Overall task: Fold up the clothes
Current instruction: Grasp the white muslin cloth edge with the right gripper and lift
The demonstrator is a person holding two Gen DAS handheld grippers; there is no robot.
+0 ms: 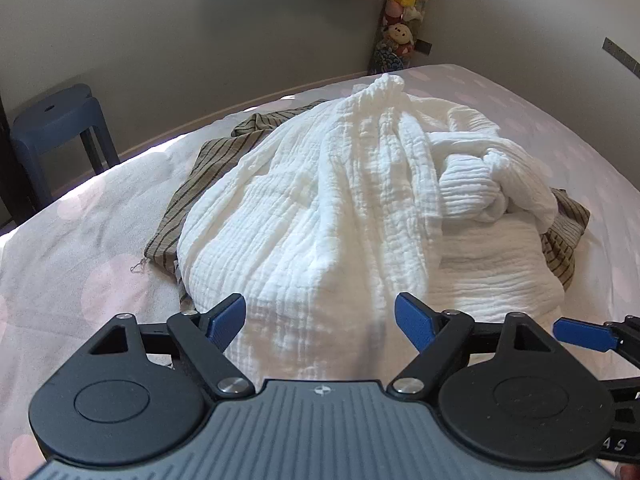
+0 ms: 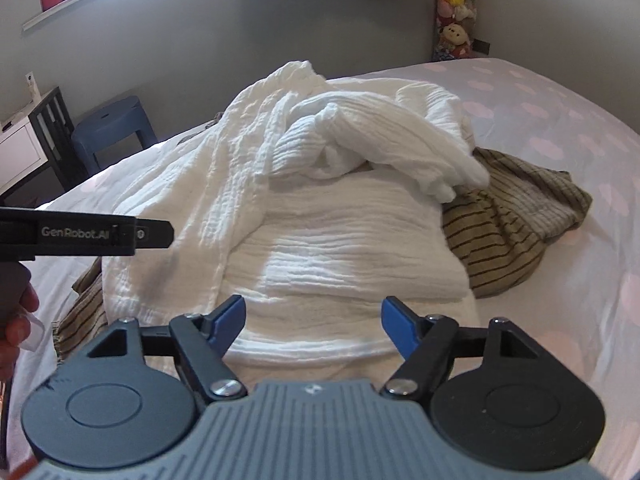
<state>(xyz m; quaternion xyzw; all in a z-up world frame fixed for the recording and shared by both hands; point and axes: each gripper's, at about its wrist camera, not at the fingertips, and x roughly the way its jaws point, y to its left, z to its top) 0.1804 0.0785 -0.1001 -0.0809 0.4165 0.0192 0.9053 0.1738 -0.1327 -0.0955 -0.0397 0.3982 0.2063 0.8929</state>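
A crumpled white crinkle-cloth garment (image 1: pixel 320 200) lies heaped on the bed, over an olive striped garment (image 1: pixel 208 168). In the right wrist view the white garment (image 2: pixel 320 208) has a flat layered part near me and a bunched part behind; the striped garment (image 2: pixel 512 224) sticks out to its right. My left gripper (image 1: pixel 320 322) is open, empty, just above the white cloth's near edge. My right gripper (image 2: pixel 314 322) is open and empty over the near hem. The left gripper's side also shows in the right wrist view (image 2: pixel 88 234).
The bed sheet (image 1: pixel 80 248) is pale with pink dots. A blue stool (image 1: pixel 56 124) stands by the grey wall at left. A hanging column of plush toys (image 1: pixel 404 12) is in the far corner. A white-and-black shelf unit (image 2: pixel 28 148) stands left of the stool.
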